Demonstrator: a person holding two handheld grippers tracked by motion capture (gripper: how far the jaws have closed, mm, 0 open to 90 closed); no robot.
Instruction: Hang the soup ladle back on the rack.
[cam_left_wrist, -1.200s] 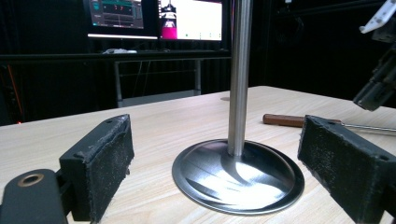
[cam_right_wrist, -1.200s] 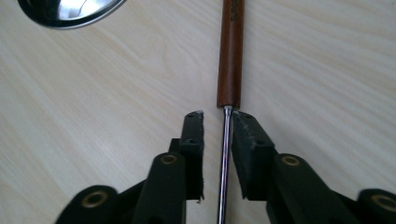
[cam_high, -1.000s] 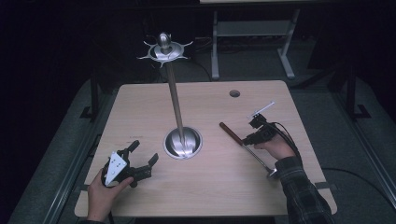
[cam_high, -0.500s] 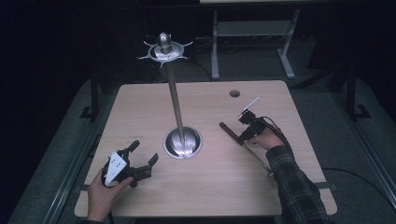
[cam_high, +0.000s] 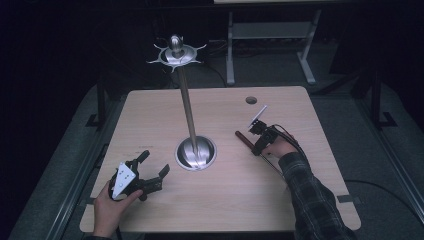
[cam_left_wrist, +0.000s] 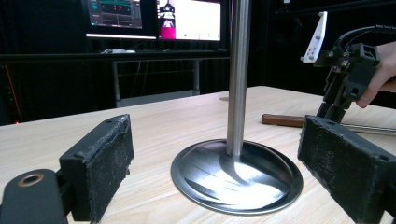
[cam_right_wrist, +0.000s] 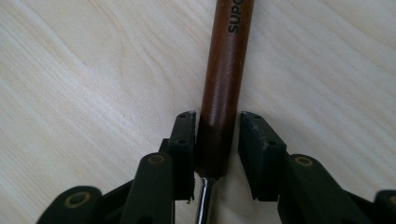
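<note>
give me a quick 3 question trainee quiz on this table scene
1. True or false: the right gripper has its jaws on either side of the brown wooden handle.
2. What stands between the two grippers on the table? A) metal stand B) mug C) cardboard box
3. Fill in: the left gripper has its jaws ____ and holds nothing.

Key: 1 true. 2 A, the metal stand with its round base. 3 open.
</note>
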